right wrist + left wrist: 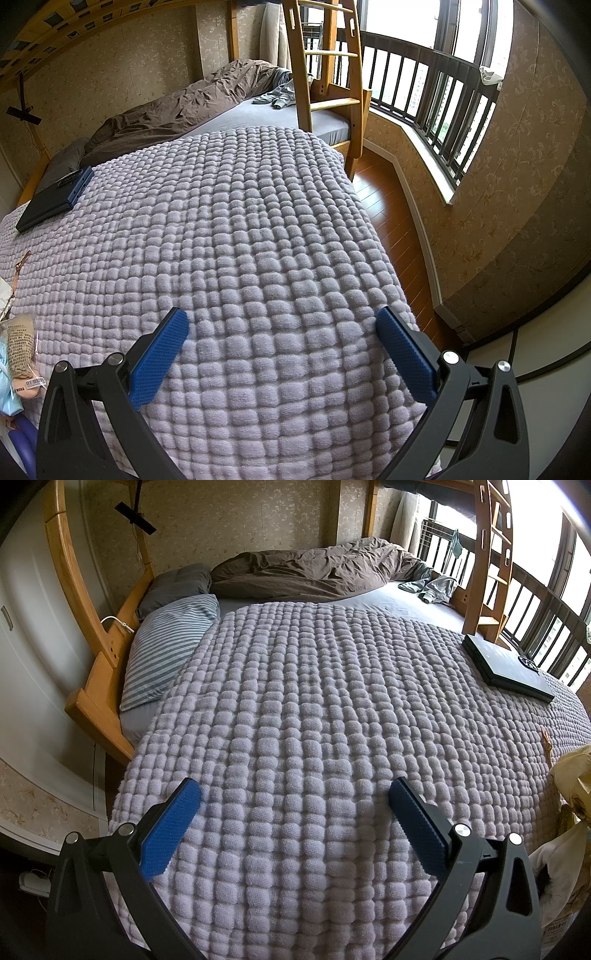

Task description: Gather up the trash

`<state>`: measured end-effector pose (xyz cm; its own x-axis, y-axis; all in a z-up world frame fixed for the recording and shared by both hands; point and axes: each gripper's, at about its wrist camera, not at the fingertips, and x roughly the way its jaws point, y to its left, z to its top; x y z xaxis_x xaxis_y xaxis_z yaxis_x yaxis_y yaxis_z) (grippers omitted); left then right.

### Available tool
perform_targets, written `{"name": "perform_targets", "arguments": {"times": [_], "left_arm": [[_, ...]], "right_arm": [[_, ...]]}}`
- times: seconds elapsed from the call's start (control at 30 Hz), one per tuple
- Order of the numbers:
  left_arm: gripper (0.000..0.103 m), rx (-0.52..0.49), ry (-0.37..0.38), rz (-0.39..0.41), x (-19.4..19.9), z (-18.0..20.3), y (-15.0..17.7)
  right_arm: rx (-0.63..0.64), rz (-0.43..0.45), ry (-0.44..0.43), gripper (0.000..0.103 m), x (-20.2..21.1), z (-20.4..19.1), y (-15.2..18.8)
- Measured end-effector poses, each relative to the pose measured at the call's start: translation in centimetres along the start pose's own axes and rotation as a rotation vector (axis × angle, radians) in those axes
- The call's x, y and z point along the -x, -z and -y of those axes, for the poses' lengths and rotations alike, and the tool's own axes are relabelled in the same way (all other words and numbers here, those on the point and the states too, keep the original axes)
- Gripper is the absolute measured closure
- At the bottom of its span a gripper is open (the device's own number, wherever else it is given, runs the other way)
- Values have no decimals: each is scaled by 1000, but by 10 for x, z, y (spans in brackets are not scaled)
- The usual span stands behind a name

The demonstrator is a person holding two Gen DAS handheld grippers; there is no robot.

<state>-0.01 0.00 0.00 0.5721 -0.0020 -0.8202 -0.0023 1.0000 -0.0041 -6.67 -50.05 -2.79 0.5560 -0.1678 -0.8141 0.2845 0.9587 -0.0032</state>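
Observation:
Trash lies on a lilac quilted blanket (pixel 314 709) on the bed. In the left wrist view, crumpled yellowish wrappers (pixel 574 775) sit at the right edge, with a thin brown strip (pixel 546 740) beside them. In the right wrist view, a printed brown wrapper (pixel 20 343), a light blue wrapper (pixel 7 391) and the brown strip (pixel 20 264) lie at the far left. My left gripper (pixel 293 794) is open and empty above the blanket. My right gripper (pixel 282 323) is open and empty above the blanket (pixel 258 229), right of the trash.
A black flat box (pixel 508 664) lies on the blanket, seen also in the right wrist view (pixel 55 199). Pillows (pixel 170 642), a brown duvet (pixel 314 568) and a wooden ladder (pixel 321 74) stand at the far side. Wooden floor (pixel 391 221) and a window railing are to the right.

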Motion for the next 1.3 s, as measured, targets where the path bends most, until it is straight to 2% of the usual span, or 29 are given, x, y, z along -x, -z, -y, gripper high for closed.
{"name": "perform_targets", "arguments": {"times": [0.73, 0.8, 0.87, 0.93, 1.0, 1.07, 1.2, 1.3], "left_arm": [[1, -3, -3, -1, 0, 1, 0], [1, -8, 3, -25, 0, -2, -2], [1, 35, -10, -29, 0, -9, -5], [1, 10, 54, 50, 24, -1, -14], [1, -55, 72, 96, 43, 12, -18], [1, -146, 125, 151, 68, 38, -20], [1, -252, 279, 203, 105, 82, -18], [1, -300, 370, 196, 115, 111, -18]], "right_arm": [[0, -1, 0, 4, -1, 2, -2], [-2, -22, 5, 4, 0, 1, -3], [-30, -16, 13, 4, 11, 3, -3], [-35, 44, -37, 4, 42, -2, 1], [-13, 96, -89, 4, 71, -14, 8], [39, 135, -138, 4, 105, -35, 23], [151, 162, -190, 4, 148, -79, 64], [197, 163, -210, 4, 156, -97, 85]]}}
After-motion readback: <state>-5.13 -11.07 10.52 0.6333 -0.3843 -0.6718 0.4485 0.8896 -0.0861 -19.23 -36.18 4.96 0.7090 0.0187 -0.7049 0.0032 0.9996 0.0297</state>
